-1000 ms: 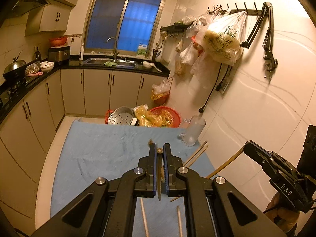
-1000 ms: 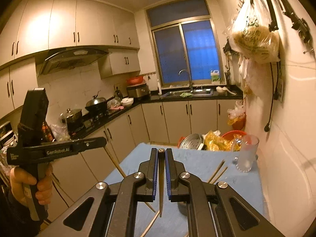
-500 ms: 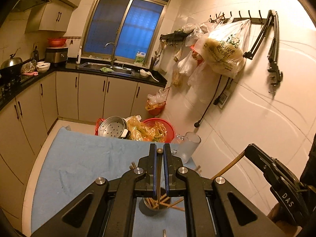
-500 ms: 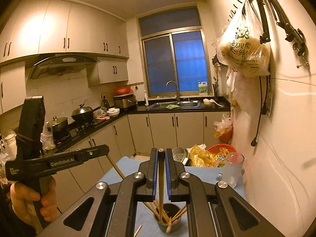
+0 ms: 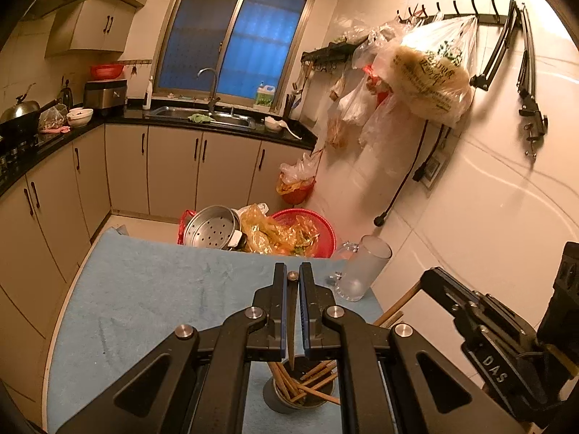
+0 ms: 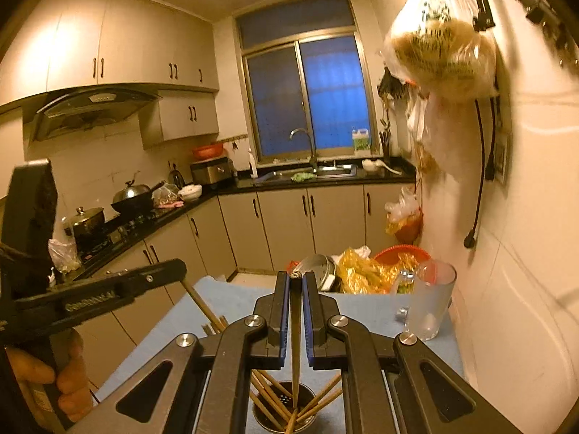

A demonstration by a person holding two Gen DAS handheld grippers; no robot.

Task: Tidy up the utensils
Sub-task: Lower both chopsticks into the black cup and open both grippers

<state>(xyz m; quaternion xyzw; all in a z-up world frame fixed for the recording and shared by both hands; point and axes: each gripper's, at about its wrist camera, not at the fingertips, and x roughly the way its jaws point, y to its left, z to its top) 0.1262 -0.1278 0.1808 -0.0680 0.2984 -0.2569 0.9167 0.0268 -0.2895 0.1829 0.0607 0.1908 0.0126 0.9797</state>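
Wooden chopsticks were the job. The left gripper (image 5: 291, 278) and the right gripper (image 6: 296, 277) each pinched 1 chopstick (image 5: 291, 329) tight, tip down over the metal holder (image 6: 278, 414) on the blue cloth (image 5: 144, 289), so each could drop in beside the others.

The left hand-held gripper (image 5: 291, 280) points forward and downward, its jaws closed to a narrow slit around a thin stick. The right hand-held gripper (image 6: 296, 278) is alongside, tilted slightly downward, jaws equally clamped. A hand (image 6: 54, 379) grips the left handle.
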